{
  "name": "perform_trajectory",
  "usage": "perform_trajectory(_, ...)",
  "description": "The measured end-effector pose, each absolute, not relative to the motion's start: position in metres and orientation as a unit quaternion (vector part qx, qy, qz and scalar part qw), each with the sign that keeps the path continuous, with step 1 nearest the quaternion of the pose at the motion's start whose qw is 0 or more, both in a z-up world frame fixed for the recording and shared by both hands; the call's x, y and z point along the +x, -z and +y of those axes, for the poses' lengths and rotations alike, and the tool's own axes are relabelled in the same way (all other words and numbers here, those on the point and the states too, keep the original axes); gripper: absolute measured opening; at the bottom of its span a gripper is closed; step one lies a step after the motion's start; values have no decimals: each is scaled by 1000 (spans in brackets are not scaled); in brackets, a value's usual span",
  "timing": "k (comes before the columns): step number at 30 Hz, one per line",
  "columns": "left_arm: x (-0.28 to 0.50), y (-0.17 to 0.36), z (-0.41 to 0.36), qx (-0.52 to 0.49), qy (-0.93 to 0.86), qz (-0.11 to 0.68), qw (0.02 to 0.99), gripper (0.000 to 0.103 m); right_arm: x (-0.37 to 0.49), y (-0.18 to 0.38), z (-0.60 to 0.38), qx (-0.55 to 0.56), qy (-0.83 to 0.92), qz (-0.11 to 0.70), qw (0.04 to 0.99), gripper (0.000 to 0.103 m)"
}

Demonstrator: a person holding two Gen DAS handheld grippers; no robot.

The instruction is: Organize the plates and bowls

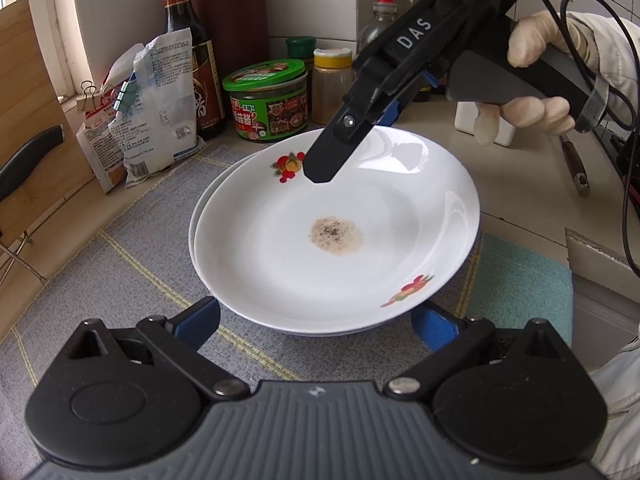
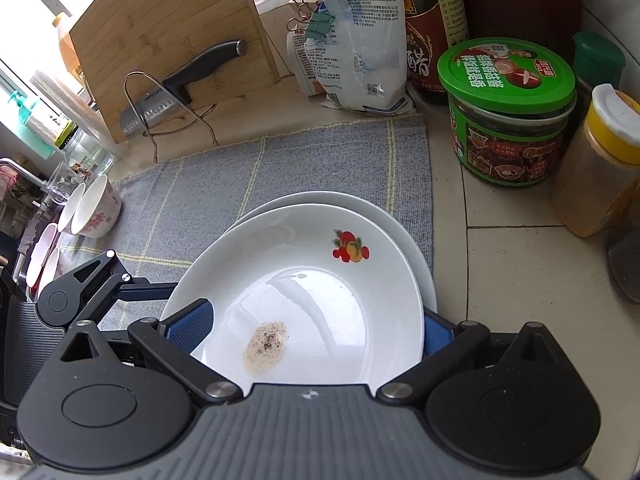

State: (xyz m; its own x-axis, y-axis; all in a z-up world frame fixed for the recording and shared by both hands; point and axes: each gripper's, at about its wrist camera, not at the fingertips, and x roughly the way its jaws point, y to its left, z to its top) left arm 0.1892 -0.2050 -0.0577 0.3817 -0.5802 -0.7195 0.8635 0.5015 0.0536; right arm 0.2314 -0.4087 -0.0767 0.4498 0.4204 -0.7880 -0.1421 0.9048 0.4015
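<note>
At the left edge of the right wrist view, several white bowls [image 2: 90, 208] with pink flowers lie on their sides at the grey mat's [image 2: 304, 160] corner, and above them a wooden cutting board [image 2: 160, 36] leans in a wire rack with a black-handled knife [image 2: 188, 80] in front of it. Moving right, a clipped white bag [image 2: 356, 40] stands beside a dark vinegar bottle [image 2: 432, 28], then a green-lidded jar [image 2: 508, 108] and a yellow-capped spice bottle [image 2: 600, 160] on the tiled table [image 2: 532, 280].

In the lower centre of both views sit two stacked white plates on the mat. The top plate [image 1: 336, 236] carries fruit prints on its rim and a brownish speckled stain in its middle; it lies slightly offset on the lower plate [image 2: 384, 216], whose rim shows behind it.

The left gripper [image 1: 316, 320] has its blue-padded fingers [image 1: 200, 320] wide apart at the near edge of the stack, one to each side, without pinching it. The right gripper [image 2: 316, 332], held by a gloved hand [image 1: 536, 80] at the upper right of the left wrist view, reaches down over the far rim. Its blue pads are spread to either side of the top plate, and whether they press the rim cannot be told.
</note>
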Motion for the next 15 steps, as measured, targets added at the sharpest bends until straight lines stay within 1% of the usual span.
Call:
perform_trajectory(8,189,59,-205,215,447,329,804,101,228,73,-410,135,-158,493,845,103)
perform_trajectory(15,189,59,-205,211,442,331,806,102,226,70,-403,107,-148,496,849,103)
